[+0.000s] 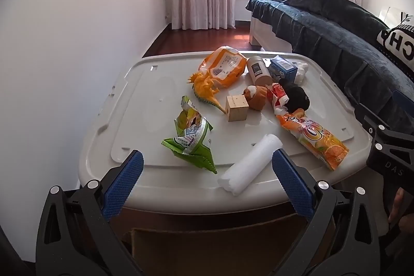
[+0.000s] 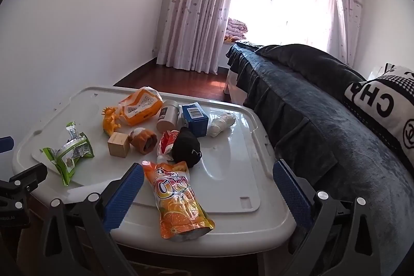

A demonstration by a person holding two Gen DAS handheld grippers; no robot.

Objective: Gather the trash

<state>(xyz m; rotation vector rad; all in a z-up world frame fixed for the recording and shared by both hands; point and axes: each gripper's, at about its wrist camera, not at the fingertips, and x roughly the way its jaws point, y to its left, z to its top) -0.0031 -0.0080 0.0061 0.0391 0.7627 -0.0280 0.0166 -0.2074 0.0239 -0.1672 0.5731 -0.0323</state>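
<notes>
Trash and toys lie on a white bin lid (image 1: pixel 145 84) (image 2: pixel 233 172). A torn green wrapper (image 1: pixel 192 139) (image 2: pixel 69 154), a white foam roll (image 1: pixel 249 164) and an orange juice pouch (image 1: pixel 313 139) (image 2: pixel 176 198) lie near the front. Behind are an orange tissue pack (image 1: pixel 225 66) (image 2: pixel 141 109), a red wrapper (image 1: pixel 276 97) (image 2: pixel 168 142), a blue carton (image 1: pixel 283 70) (image 2: pixel 195 118) and crumpled white paper (image 2: pixel 222 123). My left gripper (image 1: pixel 207 180) is open and empty, just short of the green wrapper and foam roll. My right gripper (image 2: pixel 208 188) is open and empty around the juice pouch's near end.
A wooden block (image 1: pixel 236 107), orange toy dinosaur (image 1: pixel 204 89), brown plush (image 1: pixel 256 96), black plush (image 1: pixel 296 97) and a cylindrical jar (image 1: pixel 258 70) share the lid. A bed with a dark blanket (image 2: pixel 323 107) stands right. A cardboard box (image 1: pixel 207 247) sits below the lid's front.
</notes>
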